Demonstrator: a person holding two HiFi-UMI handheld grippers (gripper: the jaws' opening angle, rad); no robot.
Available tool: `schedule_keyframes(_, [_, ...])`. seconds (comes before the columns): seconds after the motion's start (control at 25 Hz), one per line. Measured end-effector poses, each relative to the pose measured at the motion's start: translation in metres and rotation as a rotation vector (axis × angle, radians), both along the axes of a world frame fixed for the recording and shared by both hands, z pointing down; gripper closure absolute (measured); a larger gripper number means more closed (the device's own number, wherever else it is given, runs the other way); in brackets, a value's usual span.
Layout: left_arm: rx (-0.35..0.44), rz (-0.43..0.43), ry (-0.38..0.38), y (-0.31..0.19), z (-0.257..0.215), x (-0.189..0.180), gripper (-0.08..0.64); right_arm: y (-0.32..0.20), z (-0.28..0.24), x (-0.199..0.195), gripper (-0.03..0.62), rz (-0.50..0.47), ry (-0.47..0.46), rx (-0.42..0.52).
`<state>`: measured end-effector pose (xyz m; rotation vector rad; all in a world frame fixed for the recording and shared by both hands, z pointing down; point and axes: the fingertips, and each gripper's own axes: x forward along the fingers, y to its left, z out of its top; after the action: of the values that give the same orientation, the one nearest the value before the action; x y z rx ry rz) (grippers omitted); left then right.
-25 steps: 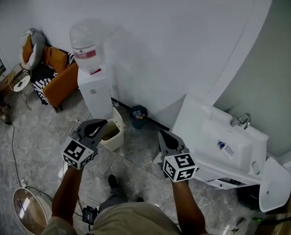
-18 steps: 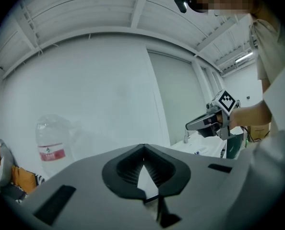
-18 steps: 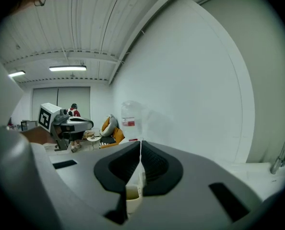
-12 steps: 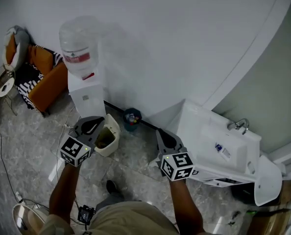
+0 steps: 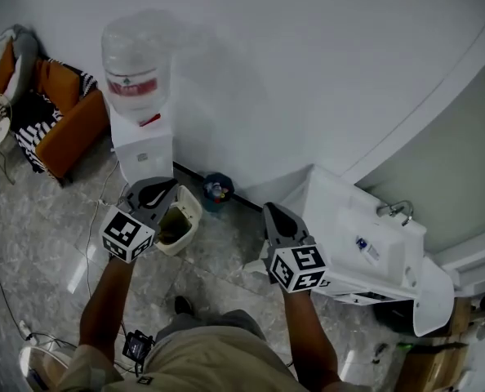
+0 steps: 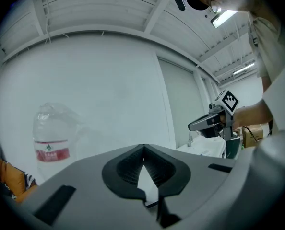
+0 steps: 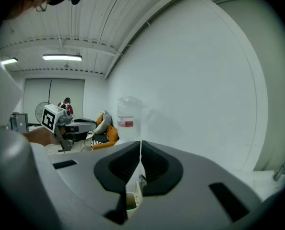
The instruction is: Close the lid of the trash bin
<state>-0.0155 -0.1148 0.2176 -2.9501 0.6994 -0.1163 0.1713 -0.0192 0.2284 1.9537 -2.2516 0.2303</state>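
A small cream trash bin [image 5: 190, 219] stands on the floor against the foot of the water dispenser [image 5: 142, 149]. Its top is open and a brownish inside shows. My left gripper [image 5: 162, 188] hovers just left of and above the bin, jaws shut and empty. About a bin's width to the right, my right gripper [image 5: 270, 211] is held up, also shut on nothing. In the right gripper view a bit of the trash bin [image 7: 132, 201] shows low in the slit under the closed gripper [image 7: 140, 143]. The left gripper view shows its closed gripper [image 6: 143, 147] pointing at the wall.
A dark blue bucket [image 5: 218, 189] with scraps sits by the wall behind the bin. A white sink cabinet [image 5: 365, 247] with a tap stands to the right. At far left is an orange armchair [image 5: 51, 109]. Cables run over the marble floor [image 5: 46, 219].
The head view has swung a little; the bin now lies closer under the left gripper. Both grippers stay shut and hold roughly the same spacing.
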Motion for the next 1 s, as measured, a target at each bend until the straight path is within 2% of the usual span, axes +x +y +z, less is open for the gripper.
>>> schedule_keyframes(0.2, [-0.027, 0.005, -0.015, -0.022, 0.021, -0.004, 0.545, -0.025, 0.016, -0.012, 0.566, -0.012, -0.003, -0.020])
schedule_keyframes(0.52, [-0.076, -0.011, -0.073, -0.061, 0.056, 0.002, 0.545, -0.080, 0.052, -0.006, 0.566, -0.037, -0.057, -0.049])
schedule_keyframes(0.8, [-0.135, -0.041, -0.120, -0.112, 0.090, 0.030, 0.545, -0.140, 0.090, 0.023, 0.566, -0.061, -0.111, -0.090])
schedule_keyframes(1.0, [-0.181, -0.051, -0.143, -0.149, 0.120, 0.049, 0.543, -0.183, 0.116, 0.030, 0.566, -0.094, -0.117, -0.148])
